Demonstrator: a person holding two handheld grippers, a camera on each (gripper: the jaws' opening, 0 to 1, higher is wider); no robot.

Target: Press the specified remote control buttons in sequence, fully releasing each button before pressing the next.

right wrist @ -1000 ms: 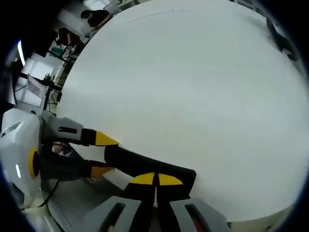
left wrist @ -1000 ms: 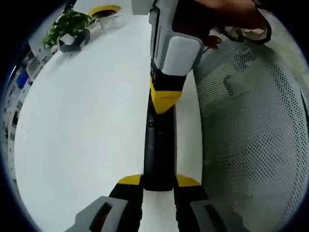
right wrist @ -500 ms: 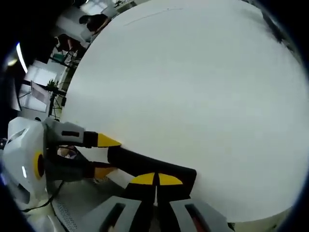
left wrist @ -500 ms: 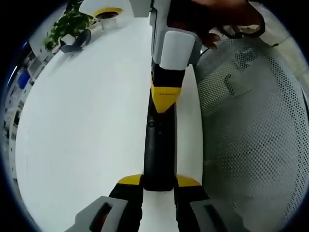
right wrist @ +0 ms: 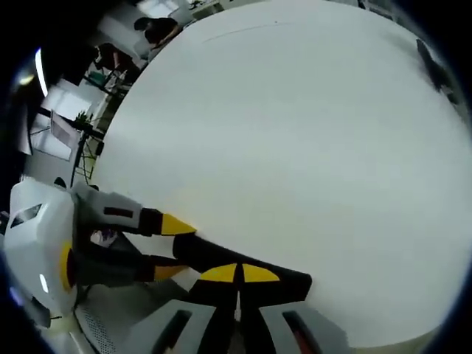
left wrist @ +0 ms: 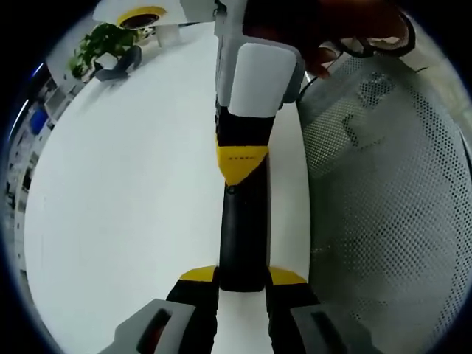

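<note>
In the left gripper view, a potted plant (left wrist: 103, 46) and a yellow-rimmed round object (left wrist: 140, 16) stand at the far corner of the white desk (left wrist: 125, 192). The black remote control (left wrist: 242, 240) lies along the desk's right-hand edge, its near end clamped between the yellow-tipped jaws of the left gripper (left wrist: 243, 279). The right gripper (left wrist: 240, 164) comes in from the far side, its yellow tip pointed down onto the remote's upper face; a hand (left wrist: 324, 33) holds it. Right of the desk edge is a white perforated surface (left wrist: 391, 199).

In the right gripper view, the left gripper (right wrist: 175, 247) enters from the left, jaws clenched around the remote control (right wrist: 236, 264) near the desk (right wrist: 295, 147) edge. The right gripper (right wrist: 239, 273) has its two yellow tips pressed together on the remote, gripping nothing between them.
</note>
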